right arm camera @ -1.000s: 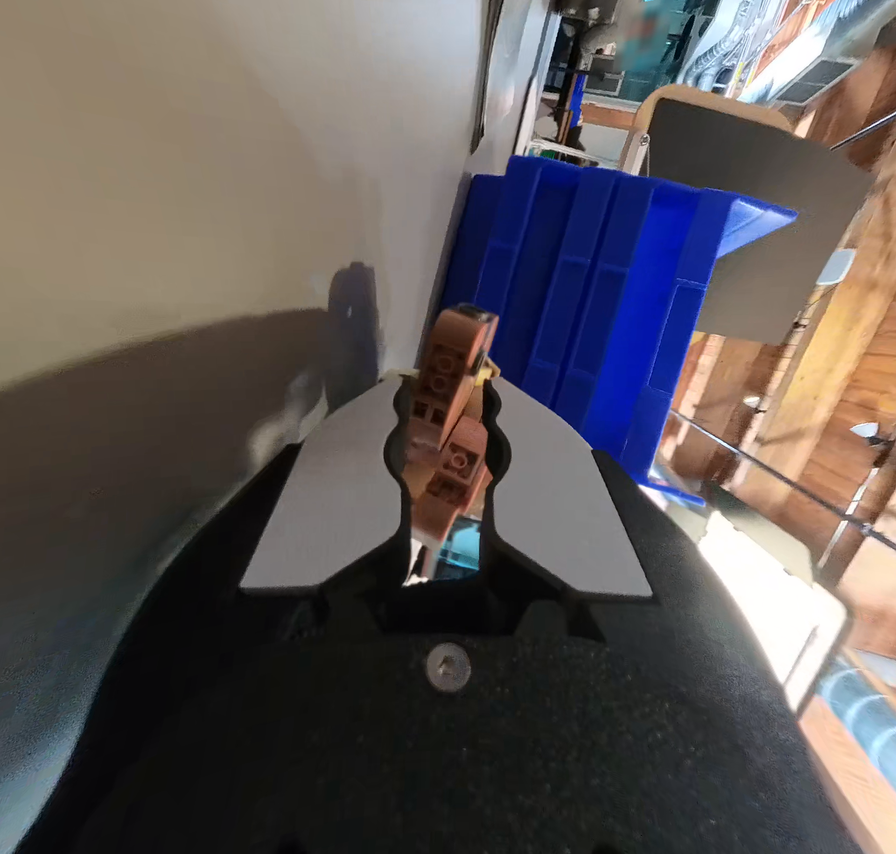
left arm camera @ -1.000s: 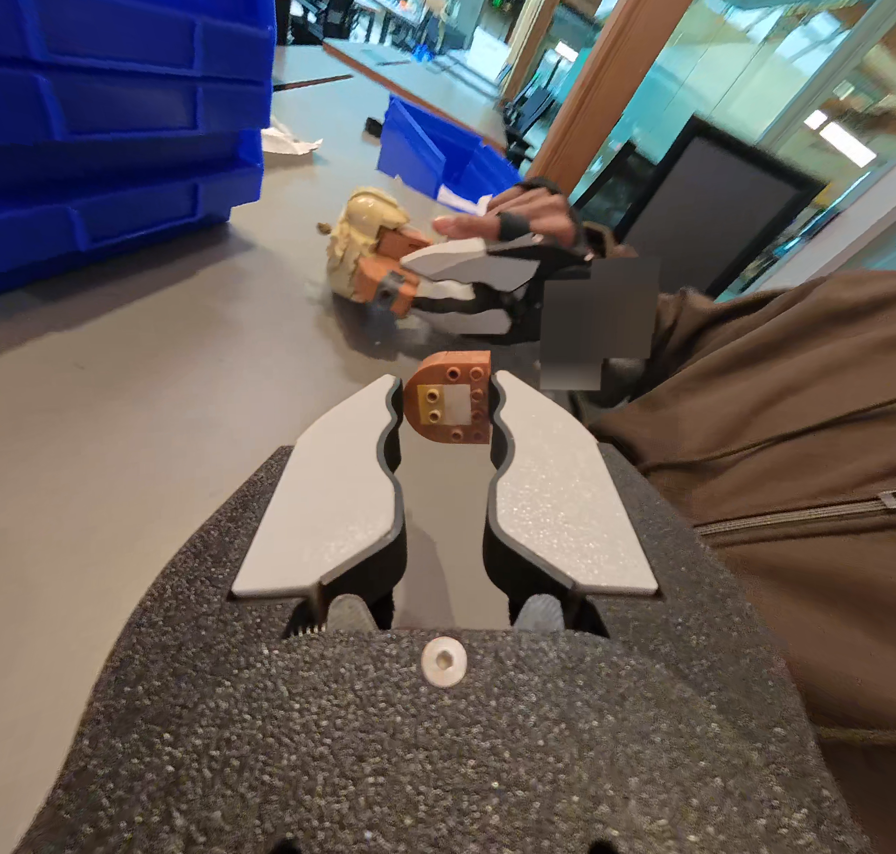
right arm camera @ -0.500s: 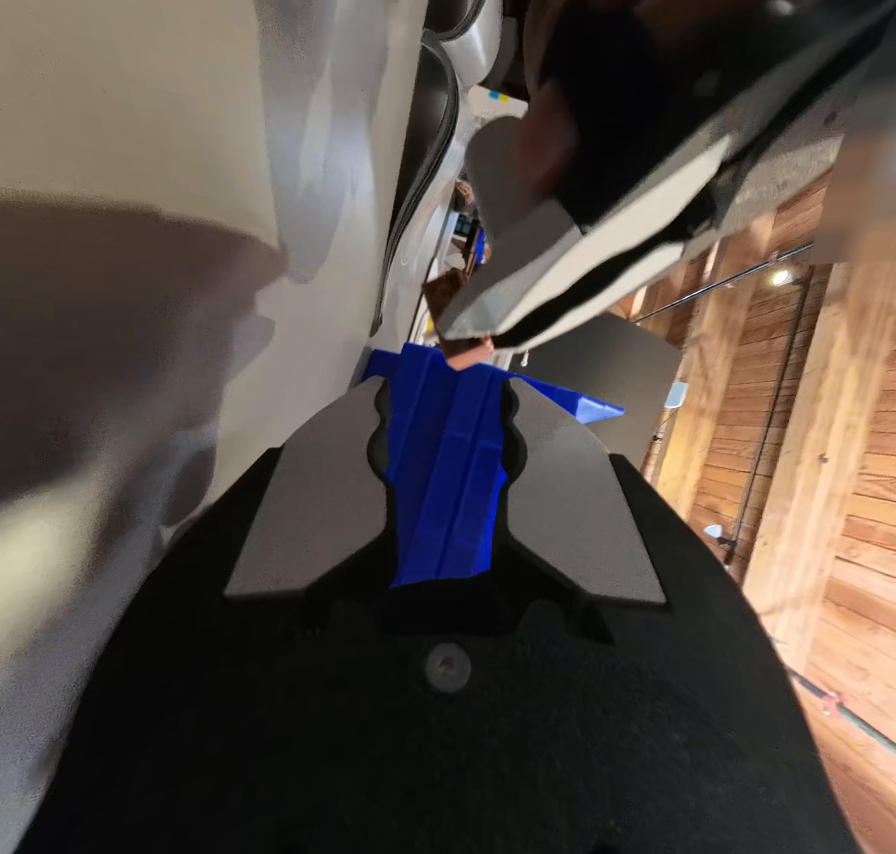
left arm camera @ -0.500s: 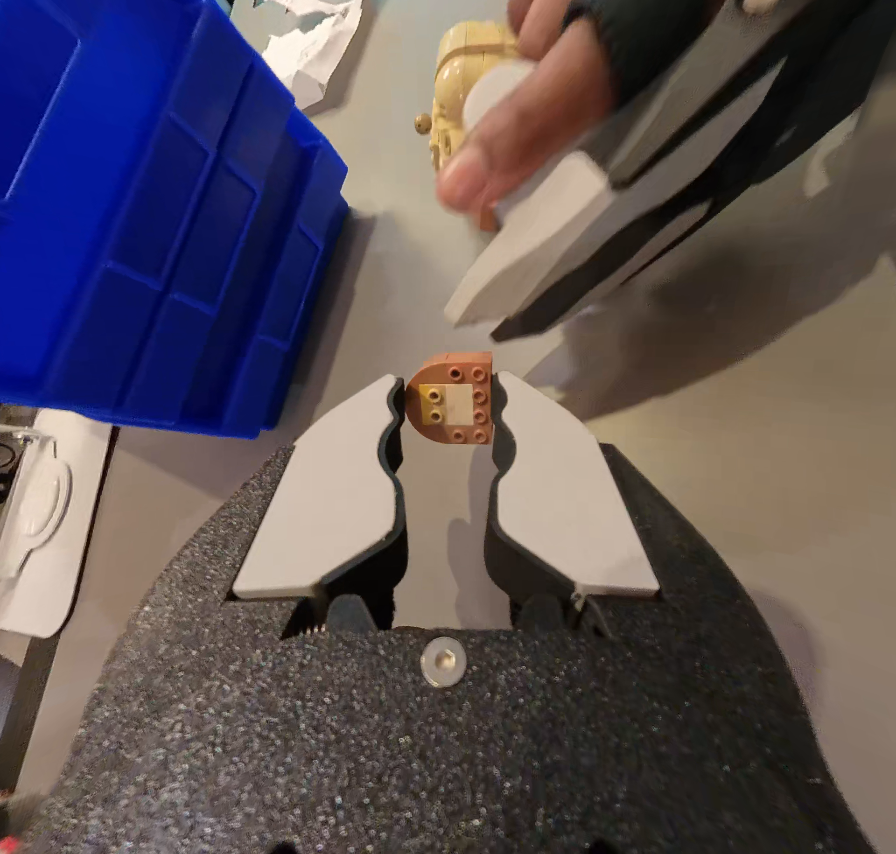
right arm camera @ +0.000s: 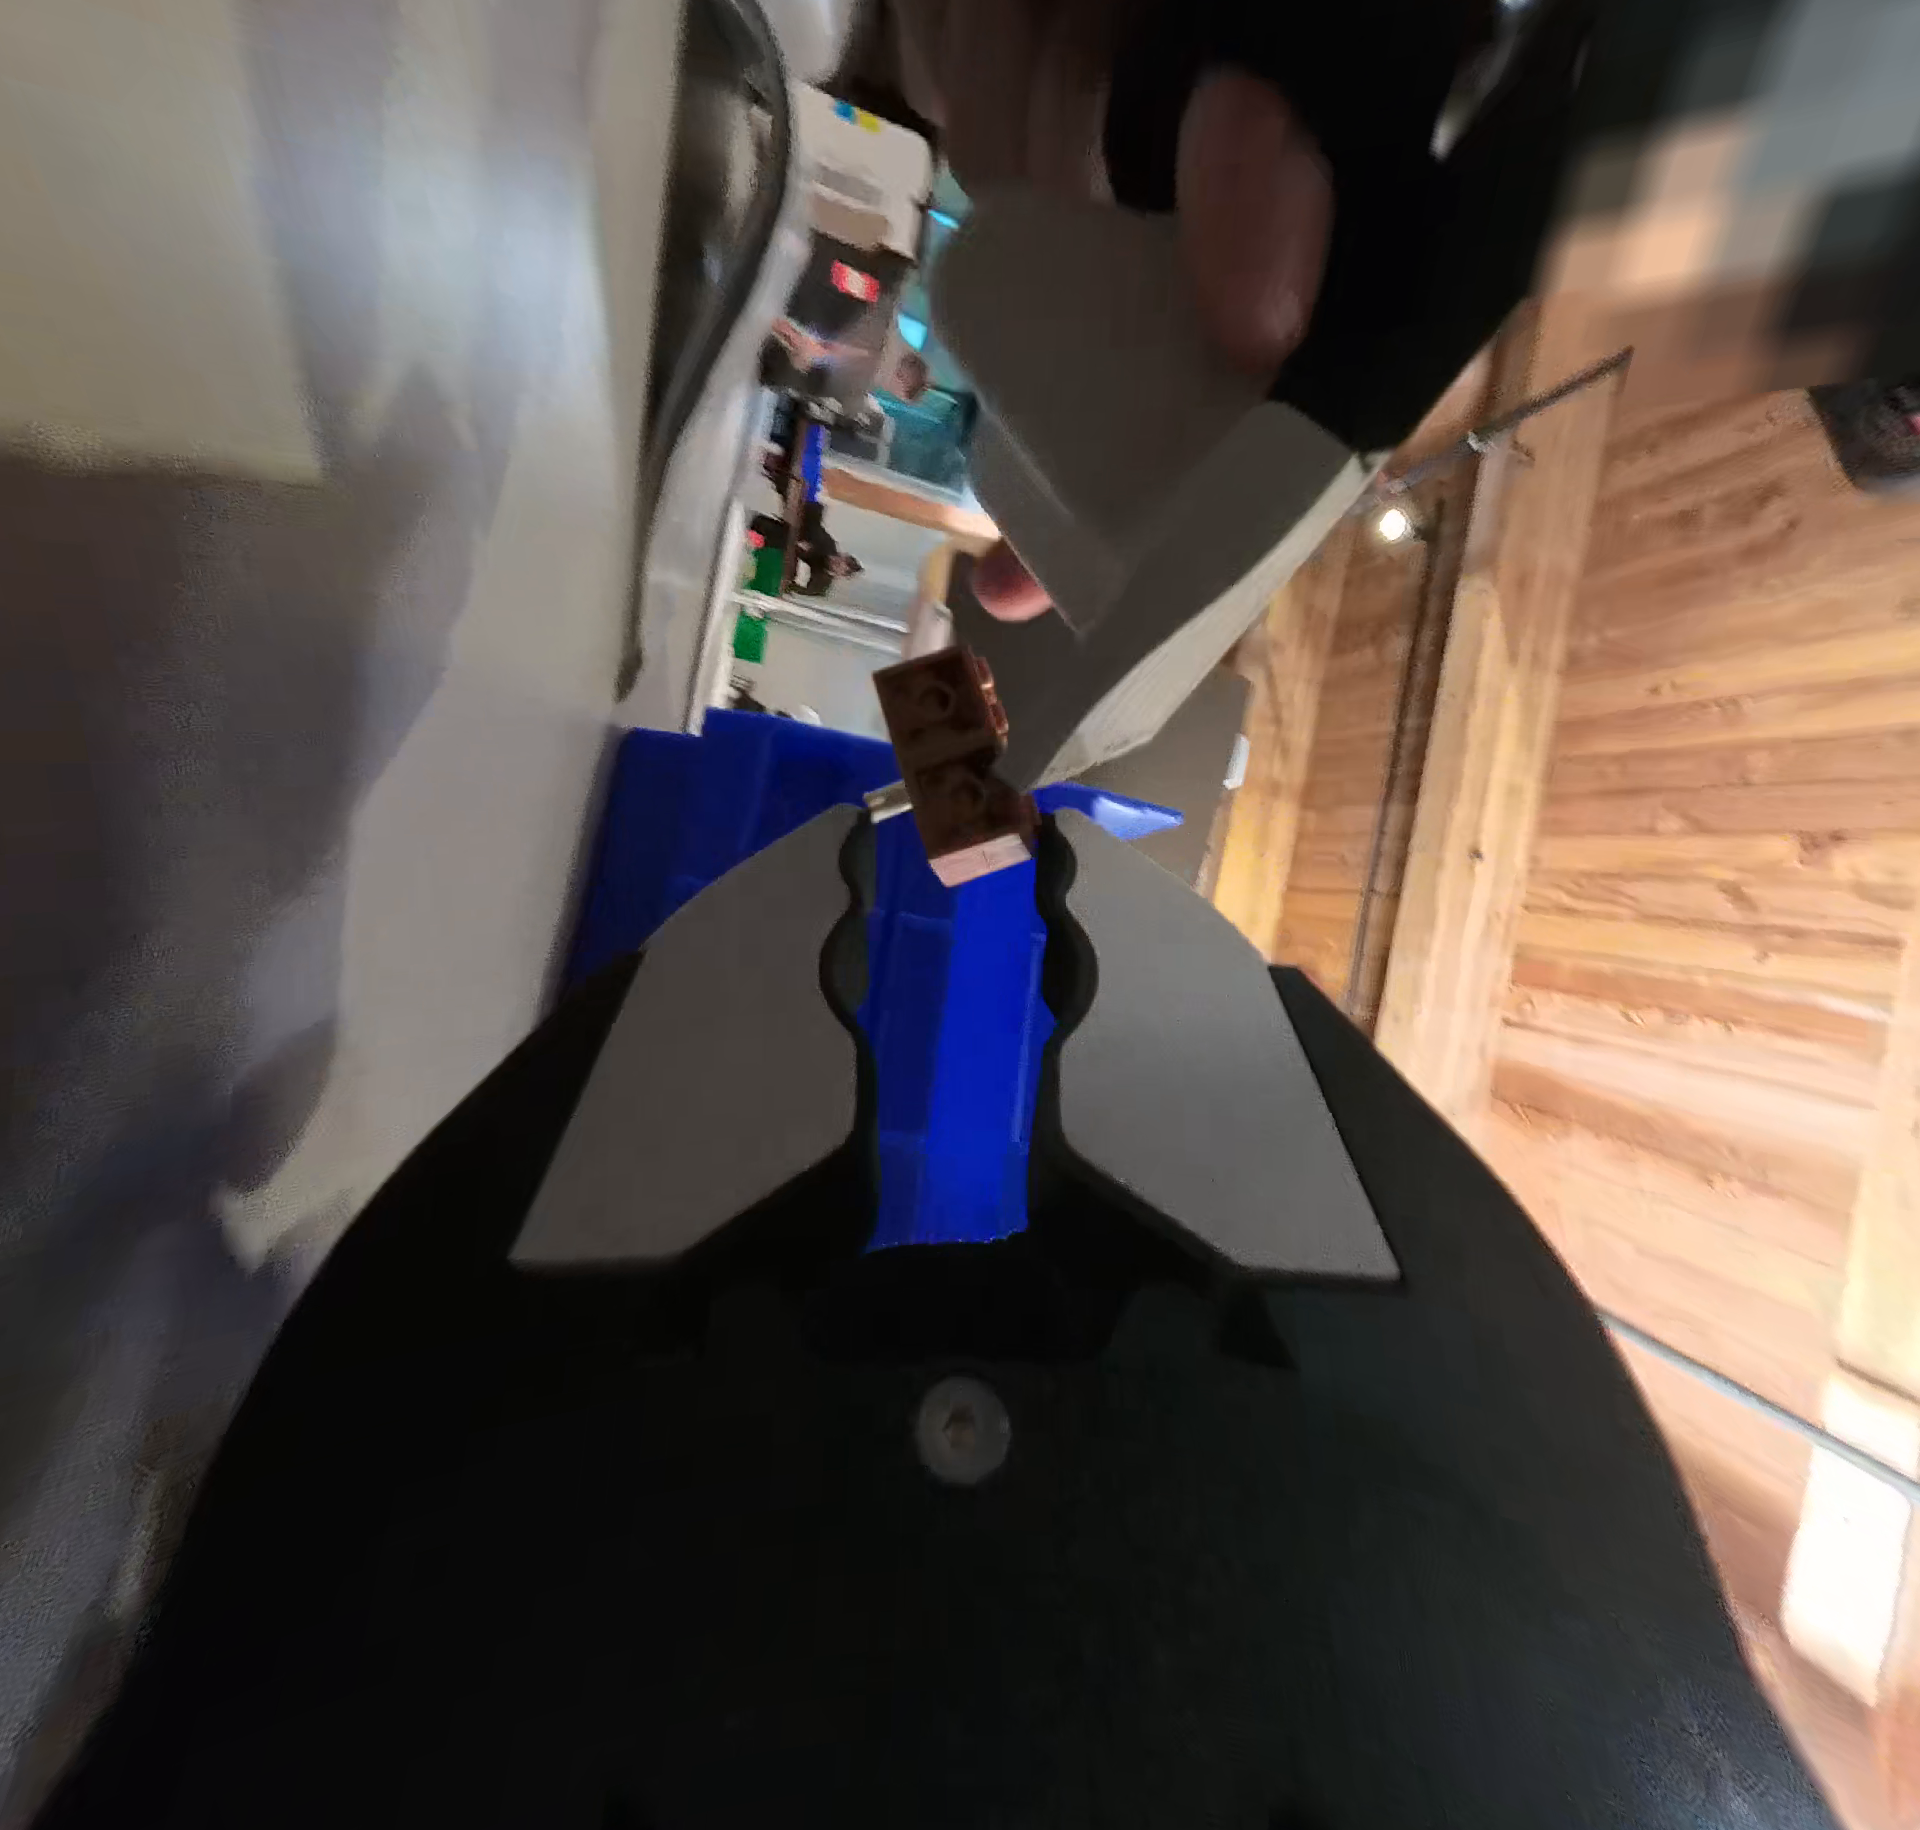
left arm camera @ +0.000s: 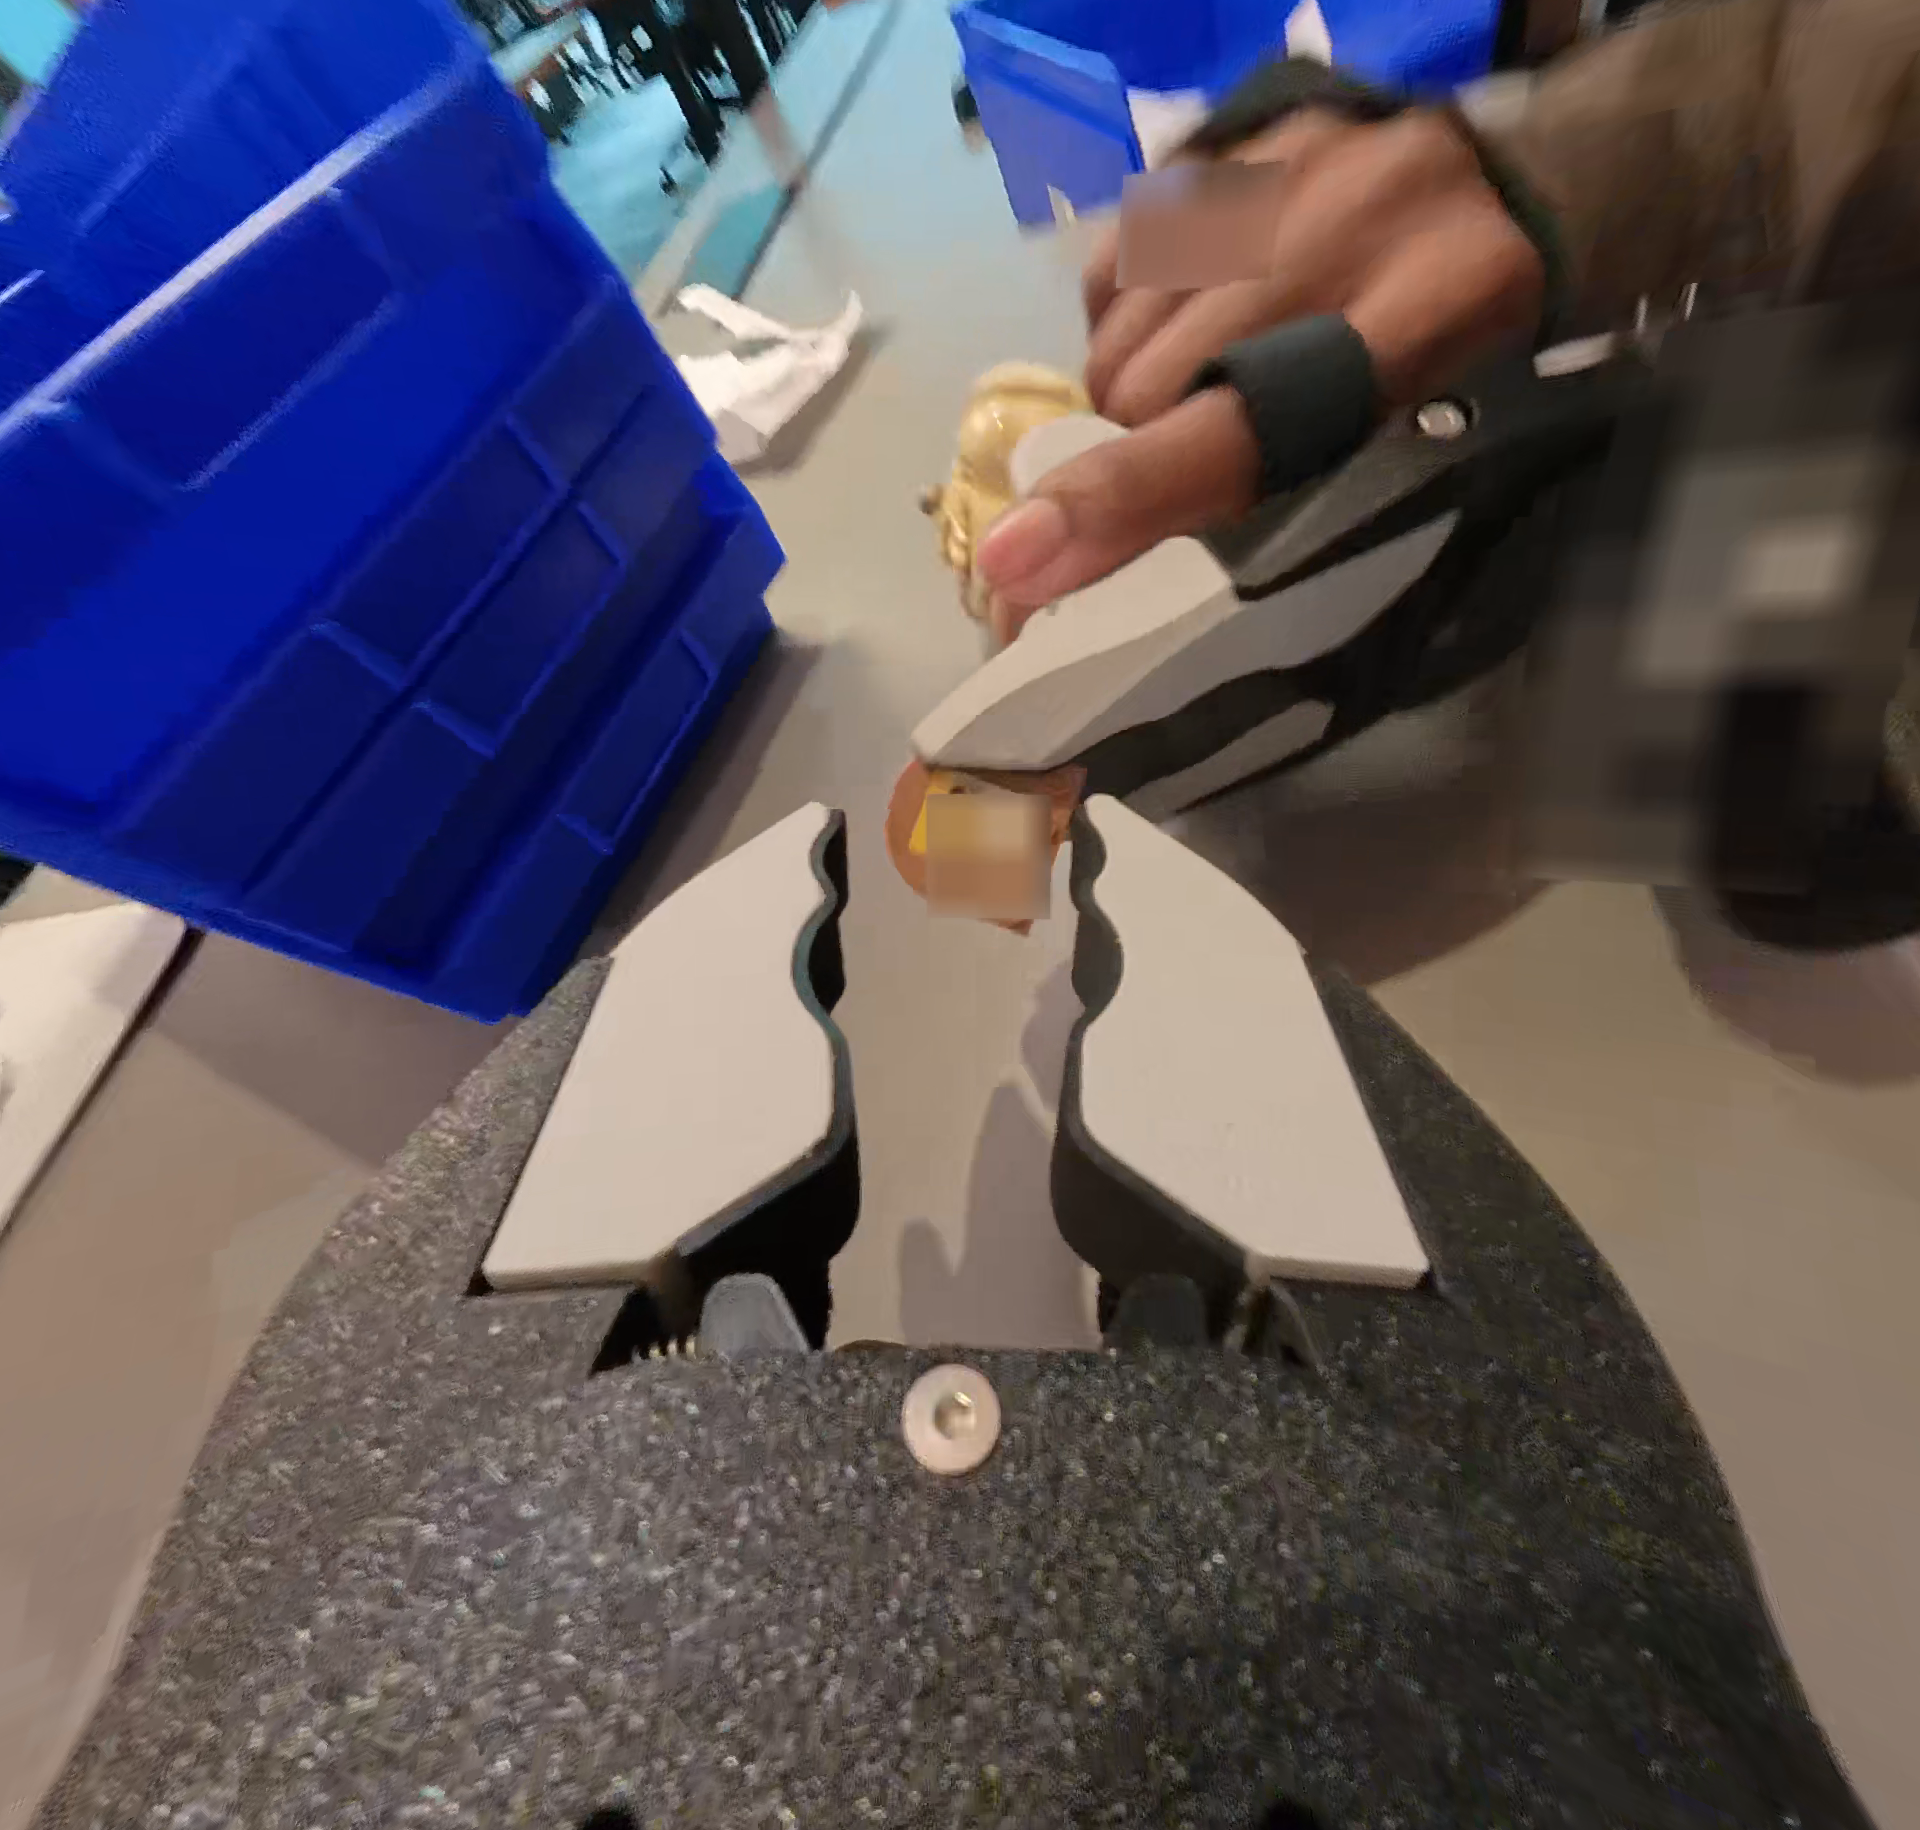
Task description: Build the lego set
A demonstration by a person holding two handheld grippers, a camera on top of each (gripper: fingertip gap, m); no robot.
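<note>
A small brown rounded lego piece sits between the fingertips of my left gripper, above the grey table. The left jaws stand slightly apart, with a gap on the piece's left side. The right gripper reaches in from the right, held by a hand, and its upper finger lies on top of the piece. In the right wrist view the brown piece is clamped, tilted, at the tips of my right gripper. The left gripper's fingers show above it. A tan lego model lies on the table behind.
Stacked blue bins stand close on the left. Another blue bin is at the back. Crumpled white paper lies between them. A white sheet is at the left edge. A brown sleeve is on the right.
My right gripper let go of the brown part of the model, swung over to my left gripper and closed on the brown piece. My left jaws have widened a little.
</note>
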